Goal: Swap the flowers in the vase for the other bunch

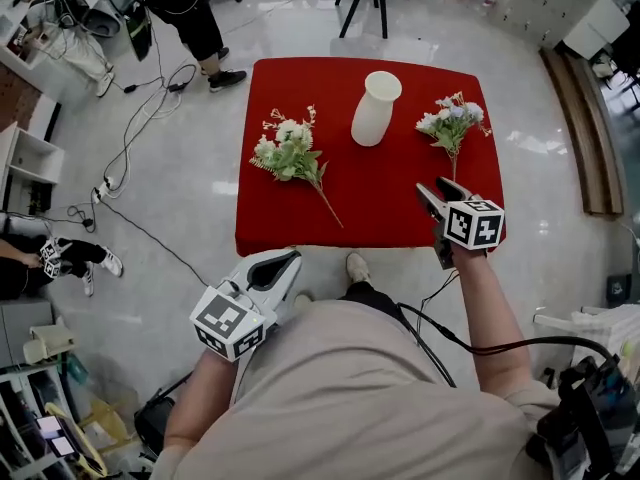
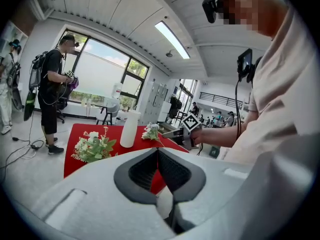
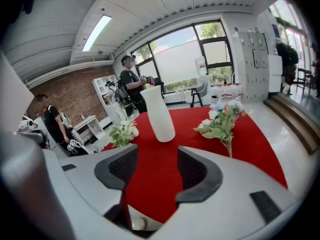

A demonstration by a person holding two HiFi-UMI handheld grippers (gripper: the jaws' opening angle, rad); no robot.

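Left gripper (image 1: pixel 285 265) first: it is low on the left, off the table, close to the holder's tummy. Its two jaws are squeezed together at the tips, and nothing is caught in them (image 2: pixel 158 151).

Up on the floor to the left are black cables (image 1: pixel 140 128), and a person in black (image 1: pixel 190 18) stands past them.

Next comes the red table (image 1: pixel 380 213). On its left side lies the white bunch (image 1: pixel 288 153), flat on the red cloth, with its thin stem pointing to the near edge. In the middle, a bit farther back, the white vase (image 1: pixel 376 108) stands up straight. Both bunches lie outside it. On the right side lies the pale blue bunch (image 1: pixel 452 123), flat too, with its stem pointing to the near edge.

Last is the right gripper (image 1: pixel 435 188), over the near right part of the table. Its jaws are spread apart, and only red cloth shows between them (image 3: pixel 156 159). The stem end of the pale blue bunch is just beside the jaws, to their right, not inside them.
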